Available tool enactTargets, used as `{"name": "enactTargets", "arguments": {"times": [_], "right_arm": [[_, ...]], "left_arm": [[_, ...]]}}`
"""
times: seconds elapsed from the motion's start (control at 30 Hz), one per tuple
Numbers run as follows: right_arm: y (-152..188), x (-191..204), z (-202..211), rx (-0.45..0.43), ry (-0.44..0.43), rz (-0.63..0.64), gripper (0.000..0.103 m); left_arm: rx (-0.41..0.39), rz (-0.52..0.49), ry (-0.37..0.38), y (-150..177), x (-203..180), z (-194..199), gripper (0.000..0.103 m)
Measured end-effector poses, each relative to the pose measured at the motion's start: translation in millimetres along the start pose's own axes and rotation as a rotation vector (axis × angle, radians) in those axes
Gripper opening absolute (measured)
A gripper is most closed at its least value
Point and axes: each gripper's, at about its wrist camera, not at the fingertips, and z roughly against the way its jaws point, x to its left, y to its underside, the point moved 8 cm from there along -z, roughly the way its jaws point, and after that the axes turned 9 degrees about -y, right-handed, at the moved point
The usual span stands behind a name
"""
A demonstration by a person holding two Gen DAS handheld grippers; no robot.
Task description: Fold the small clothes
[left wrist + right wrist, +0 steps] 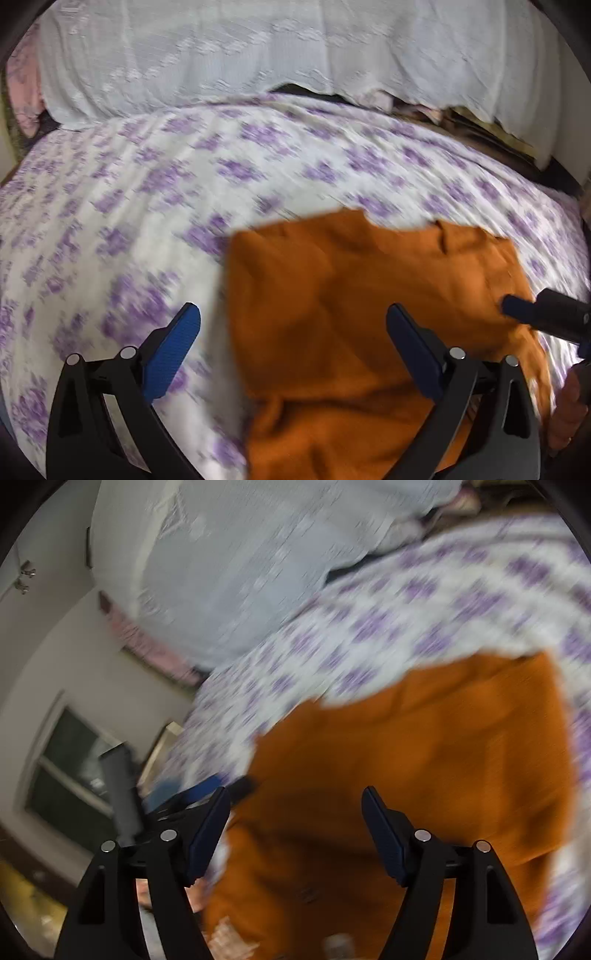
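Orange garment (369,314) lying spread on bed w/ white-and-purple floral sheet (147,206), rumpled, partly folded over itself near lower edge. Left tool (293,325) hovering over garment's left edge, blue pads (173,350) wide apart, nothing between them; left finger over sheet, right finger over orange cloth. Contact w/ fabric: can't tell, blur too heavy. Right tool (295,819) likewise spread apart above garment (424,768), gripping nothing. In left wrist view, tip of right tool (517,306) seen at garment's right edge, touching or just above cloth, can't tell which. In right wrist view, left tool (207,794) visible at garment's left edge, near sheet (369,627). Pale white cover (258,48) bunched along far side of bed, pink cloth (26,85) peeking out at its left end. Window (70,768) in wall beyond bed, right wrist view. Both views motion-blurred, fine detail on garment unreadable.
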Motion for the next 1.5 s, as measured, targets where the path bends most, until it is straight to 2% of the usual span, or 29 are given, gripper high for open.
{"name": "enactTargets", "arguments": {"times": [0.03,0.1,0.13,0.17,0.23,0.3,0.33,0.4,0.43,0.47,0.5,0.57,0.63,0.77,0.87,1.07,1.33,1.5], "right_arm": [[7.4,-3.8,-8.4,0.038,-0.026,-0.035,0.076],[13.1,-22.5,-12.7,0.056,0.015,-0.066,0.073],[12.9,-28.0,-9.8,0.045,0.006,-0.077,0.063],[12.9,-30.7,-5.2,0.037,-0.001,-0.094,0.059],[11.4,-34.3,11.8,0.002,0.008,-0.127,0.06],[13.4,-33.1,28.2,-0.039,0.042,-0.128,0.067],[14.3,-29.0,35.7,-0.053,0.025,-0.127,0.072],[16.5,-22.7,38.6,-0.052,-0.017,-0.12,0.075],[19.0,-21.7,36.2,-0.042,-0.02,-0.116,0.077],[22.4,-26.1,31.8,-0.026,0.004,-0.117,0.077],[25.5,-33.8,25.8,-0.006,0.03,-0.123,0.077],[28.0,-37.5,20.8,-0.002,0.064,-0.081,0.069],[30.9,-31.1,26.7,-0.013,0.09,-0.066,0.071],[43.7,-18.1,48.6,-0.045,0.076,-0.044,0.075],[57.1,-24.3,75.5,-0.091,0.115,-0.057,0.078],[74.2,-29.3,116.0,-0.174,0.139,-0.077,0.081],[100.1,-37.9,141.6,-0.195,0.165,-0.094,0.081],[112.6,-37.3,149.2,-0.193,0.167,-0.093,0.081]], "left_arm": [[0.018,-0.021,0.0,5.1,-5.3,-5.5,0.098],[0.094,-0.073,-0.068,23.7,-7.4,-28.5,0.099],[0.114,-0.053,-0.043,27.9,-6.1,-33.8,0.099],[0.13,-0.005,-0.009,25.6,-0.2,-32.7,0.099],[0.137,0.038,-0.005,24.7,9.2,-24.6,0.099],[0.091,0.066,0.027,26.6,14.3,-5.9,0.098],[0.081,0.061,0.035,29.1,13.5,-1.3,0.098],[0.081,0.03,-0.002,34.2,11.4,-2.8,0.098],[0.106,0.016,-0.035,38.0,13.0,-12.2,0.099],[0.155,0.004,-0.046,45.5,12.9,-27.5,0.099],[0.149,0.004,-0.043,45.4,13.4,-29.4,0.099],[0.132,-0.008,-0.062,43.2,11.7,-22.3,0.099],[0.123,0.004,-0.06,46.9,12.5,-16.3,0.098],[0.082,0.033,-0.003,57.6,14.7,11.7,0.098],[0.059,0.052,0.014,71.2,21.6,30.4,0.098],[0.071,0.081,0.045,101.7,35.7,50.6,0.098],[0.076,0.106,0.106,130.7,46.6,72.2,0.098],[0.109,0.126,0.22,144.4,46.6,82.4,0.098]]}}
